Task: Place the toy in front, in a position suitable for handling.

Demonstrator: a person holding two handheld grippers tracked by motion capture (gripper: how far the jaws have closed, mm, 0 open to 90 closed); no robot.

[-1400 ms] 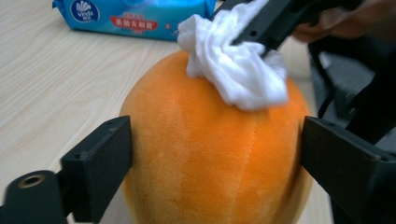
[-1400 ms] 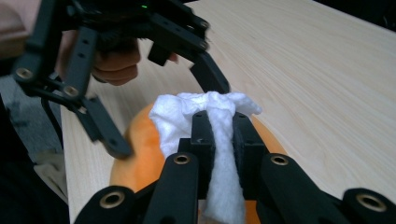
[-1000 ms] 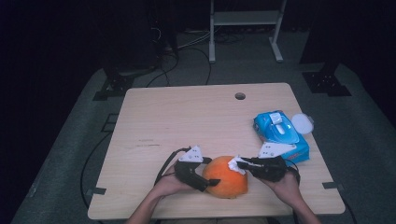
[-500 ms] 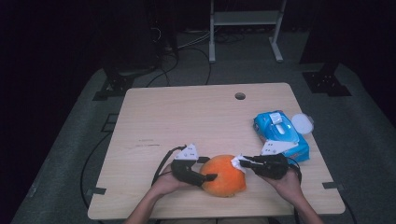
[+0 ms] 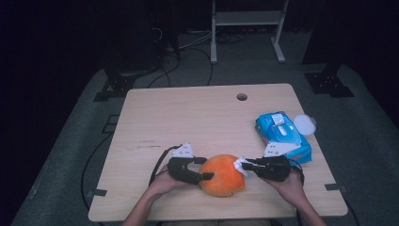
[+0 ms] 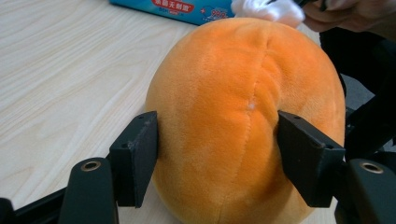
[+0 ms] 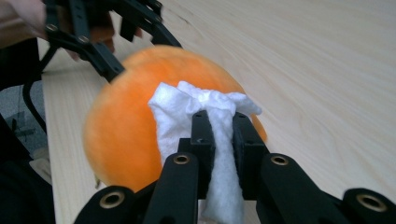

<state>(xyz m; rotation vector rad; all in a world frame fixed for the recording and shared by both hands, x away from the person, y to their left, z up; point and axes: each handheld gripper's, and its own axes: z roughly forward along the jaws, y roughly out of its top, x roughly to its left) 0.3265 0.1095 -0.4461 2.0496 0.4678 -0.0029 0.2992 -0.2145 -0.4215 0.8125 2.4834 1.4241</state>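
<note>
Left gripper [image 5: 203, 168]: jaws just closed in on the orange plush ball [image 5: 222, 175], and in the left gripper view each pad presses a flank of the ball [image 6: 243, 121]. Right gripper [image 5: 247, 165]: jaws clamped on a white wipe [image 7: 201, 116], its bunched end touching the ball's upper right side. The ball rests on the table [image 5: 197, 117] near its front edge, between both hands. A blue wipe pack [image 5: 282, 136] lies near the right edge.

Dark lab, bare wooden table [image 5: 197, 117], floor cables [image 5: 188, 44]
</note>
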